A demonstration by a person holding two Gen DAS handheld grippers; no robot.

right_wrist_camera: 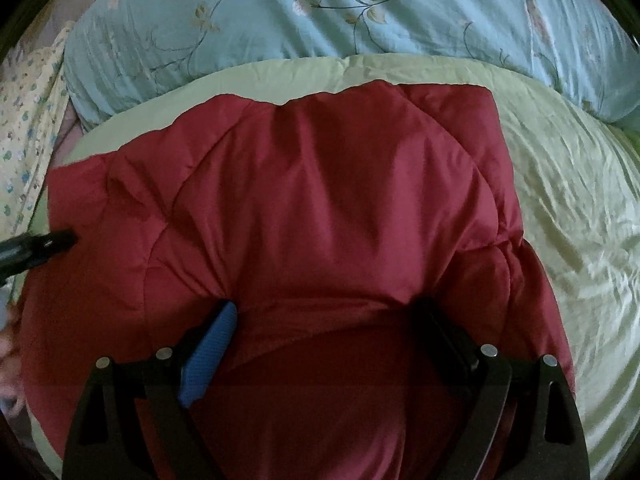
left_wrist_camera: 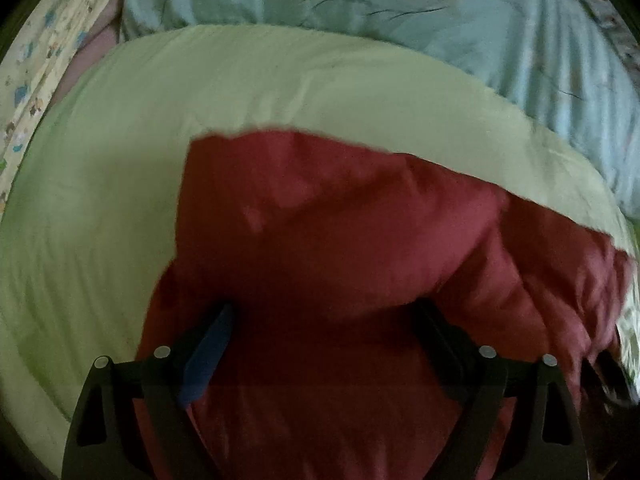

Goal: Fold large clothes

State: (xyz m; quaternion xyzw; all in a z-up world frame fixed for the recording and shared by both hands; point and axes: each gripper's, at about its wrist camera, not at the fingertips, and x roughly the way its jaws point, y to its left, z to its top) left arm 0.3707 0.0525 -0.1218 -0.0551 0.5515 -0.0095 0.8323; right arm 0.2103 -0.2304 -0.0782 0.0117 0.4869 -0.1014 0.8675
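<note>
A dark red padded garment (left_wrist_camera: 320, 220) lies on a pale green sheet (left_wrist_camera: 120, 160). In the left wrist view it is blurred. My left gripper (left_wrist_camera: 324, 312) points down onto it with its jaws wide apart, and red fabric bulges between the fingers. The right wrist view shows the garment (right_wrist_camera: 320, 200) folded into a broad puffy block. My right gripper (right_wrist_camera: 326, 308) stands open over its near part, with the fingertips sunk into the fabric. A black finger (right_wrist_camera: 60, 239) of the left gripper reaches the garment's left edge.
A light blue floral quilt (right_wrist_camera: 320, 12) lies bunched along the far side of the green sheet (right_wrist_camera: 560, 200). A yellow patterned cloth (right_wrist_camera: 24, 140) runs down the left side. Part of a person's hand (right_wrist_camera: 8, 344) shows at the left edge.
</note>
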